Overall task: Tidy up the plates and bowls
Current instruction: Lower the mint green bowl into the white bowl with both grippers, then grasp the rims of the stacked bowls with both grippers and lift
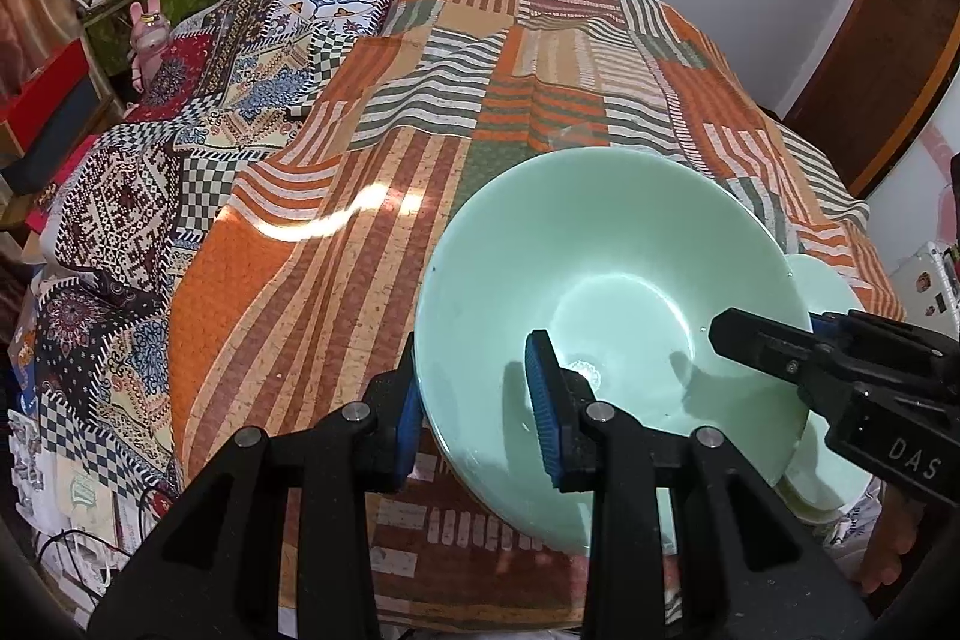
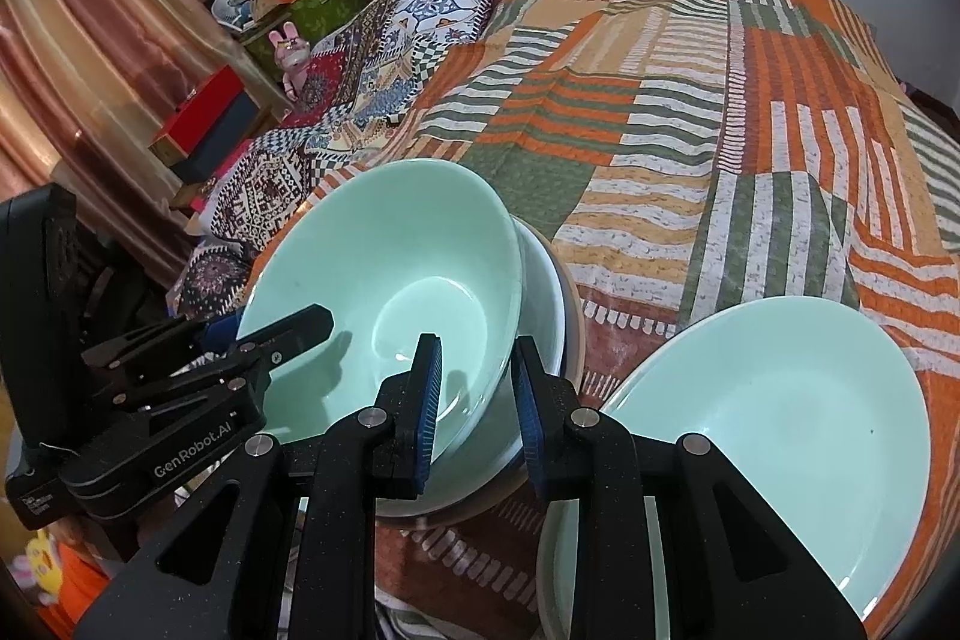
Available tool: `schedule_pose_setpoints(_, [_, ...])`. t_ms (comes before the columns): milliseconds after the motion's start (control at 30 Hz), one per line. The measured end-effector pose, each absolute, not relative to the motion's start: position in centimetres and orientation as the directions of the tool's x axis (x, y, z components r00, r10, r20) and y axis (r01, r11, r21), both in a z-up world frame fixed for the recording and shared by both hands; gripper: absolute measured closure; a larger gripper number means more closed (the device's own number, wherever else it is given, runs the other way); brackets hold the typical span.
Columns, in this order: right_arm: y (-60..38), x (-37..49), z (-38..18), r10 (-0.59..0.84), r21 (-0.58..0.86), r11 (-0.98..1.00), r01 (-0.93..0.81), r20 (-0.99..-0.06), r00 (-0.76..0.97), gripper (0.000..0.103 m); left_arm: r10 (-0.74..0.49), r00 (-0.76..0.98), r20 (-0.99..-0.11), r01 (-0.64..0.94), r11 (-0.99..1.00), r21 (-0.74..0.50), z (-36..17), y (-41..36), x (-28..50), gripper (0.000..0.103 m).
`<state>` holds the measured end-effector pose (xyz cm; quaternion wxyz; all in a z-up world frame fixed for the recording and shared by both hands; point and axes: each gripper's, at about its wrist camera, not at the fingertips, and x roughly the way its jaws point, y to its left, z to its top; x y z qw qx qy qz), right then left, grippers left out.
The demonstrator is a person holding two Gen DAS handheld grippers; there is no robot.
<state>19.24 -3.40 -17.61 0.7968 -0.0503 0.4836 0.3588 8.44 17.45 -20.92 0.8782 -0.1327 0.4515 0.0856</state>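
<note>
A mint green bowl [image 1: 612, 292] is tilted above the patchwork bed cover. My left gripper [image 1: 474, 409] straddles its near left rim, one finger inside and one outside, with a visible gap. My right gripper [image 2: 477, 403] straddles the right rim of the same bowl [image 2: 390, 292], jaws apart, and also shows in the left wrist view [image 1: 774, 346]. The bowl rests in a stack of bowls [image 2: 549, 292]. A mint green plate [image 2: 780, 436] lies to the right on another plate.
An orange, green and white striped bed cover [image 1: 540, 100] spreads ahead. A patterned quilt and pillow [image 1: 240, 88] lie to the left. Boxes, a pink rabbit toy [image 1: 147, 34] and clutter stand at the far left by a curtain.
</note>
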Motion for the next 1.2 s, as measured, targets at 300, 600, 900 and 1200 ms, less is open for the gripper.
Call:
schedule_pose_setpoints(300, [-3.1,18.9,-17.3,0.502,0.213,0.735,-0.643,-0.809,0.306,0.077,0.050,0.570,-0.820,-0.280,0.950,-0.136,-21.4,17.8,8.5,0.071])
schedule_pose_setpoints(600, [-3.6,18.8,-17.1,0.512,0.232,0.727,-0.646,-0.810,0.285,0.076,0.046,0.579,-0.814,-0.271,0.952,-0.139,-20.8,17.6,8.1,0.071])
schedule_pose_setpoints(900, [-4.7,18.1,-15.3,0.540,0.231,0.736,-0.637,-0.767,0.346,0.052,0.036,0.636,-0.771,-0.254,0.953,-0.166,-18.1,17.5,6.9,0.071])
schedule_pose_setpoints(1200, [-5.4,18.1,-14.4,0.544,0.221,0.741,-0.634,-0.752,0.374,0.052,0.034,0.660,-0.751,-0.260,0.947,-0.187,-17.4,18.1,5.2,0.057])
